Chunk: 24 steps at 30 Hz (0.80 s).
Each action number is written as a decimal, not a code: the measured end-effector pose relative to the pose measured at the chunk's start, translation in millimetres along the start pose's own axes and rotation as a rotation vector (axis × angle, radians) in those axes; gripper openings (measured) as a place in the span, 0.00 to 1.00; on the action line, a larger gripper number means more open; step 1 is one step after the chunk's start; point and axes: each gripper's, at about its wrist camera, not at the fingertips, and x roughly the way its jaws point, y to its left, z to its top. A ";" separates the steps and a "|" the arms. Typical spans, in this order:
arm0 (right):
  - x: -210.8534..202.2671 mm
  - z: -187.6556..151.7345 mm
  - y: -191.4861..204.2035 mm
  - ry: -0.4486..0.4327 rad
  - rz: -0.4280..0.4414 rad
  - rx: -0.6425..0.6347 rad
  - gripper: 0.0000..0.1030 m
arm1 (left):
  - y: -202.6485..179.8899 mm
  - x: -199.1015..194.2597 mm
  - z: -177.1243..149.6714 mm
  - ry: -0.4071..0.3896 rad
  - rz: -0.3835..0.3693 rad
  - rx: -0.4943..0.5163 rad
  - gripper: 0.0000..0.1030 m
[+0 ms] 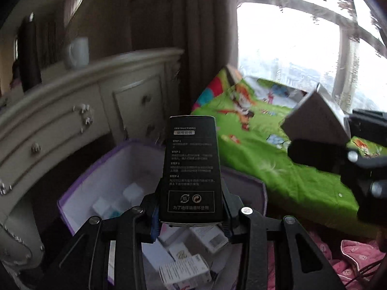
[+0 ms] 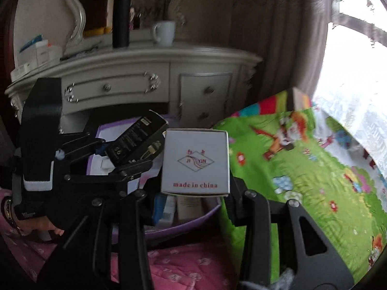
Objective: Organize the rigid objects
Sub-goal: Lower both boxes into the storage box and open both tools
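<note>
While clamped upright in the left claw (image 1: 191, 217), the black instruction box (image 1: 191, 164) hangs over the purple bin (image 1: 79, 188) of small cartons. Right claw (image 2: 194, 193) grips a white box (image 2: 195, 162) beside it, near the green mat (image 2: 302, 169).

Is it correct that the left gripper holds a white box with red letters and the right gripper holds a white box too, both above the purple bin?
Not quite. In the left wrist view, the left gripper holds a black box with white letters. The right gripper does hold the white box, above the purple bin.
</note>
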 end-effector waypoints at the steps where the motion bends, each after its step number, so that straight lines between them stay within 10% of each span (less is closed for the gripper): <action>1: 6.1 0.1 2.7 0.022 0.008 -0.009 0.43 | 2.7 1.2 -1.6 0.010 0.007 -0.006 0.39; 13: 90.8 4.7 25.3 0.284 0.105 -0.032 0.43 | 39.8 6.9 -7.0 0.093 0.165 -0.099 0.40; 16: 97.5 6.7 32.2 0.298 0.121 -0.038 0.44 | 44.8 -4.6 -3.4 0.056 0.214 -0.091 0.62; 18: 103.6 9.1 33.4 0.311 0.102 -0.026 0.56 | 49.2 -7.7 0.1 0.052 0.322 -0.075 0.84; 24: 103.3 15.9 21.0 0.296 0.090 0.051 0.87 | 73.0 -29.5 6.8 0.006 0.283 -0.133 0.89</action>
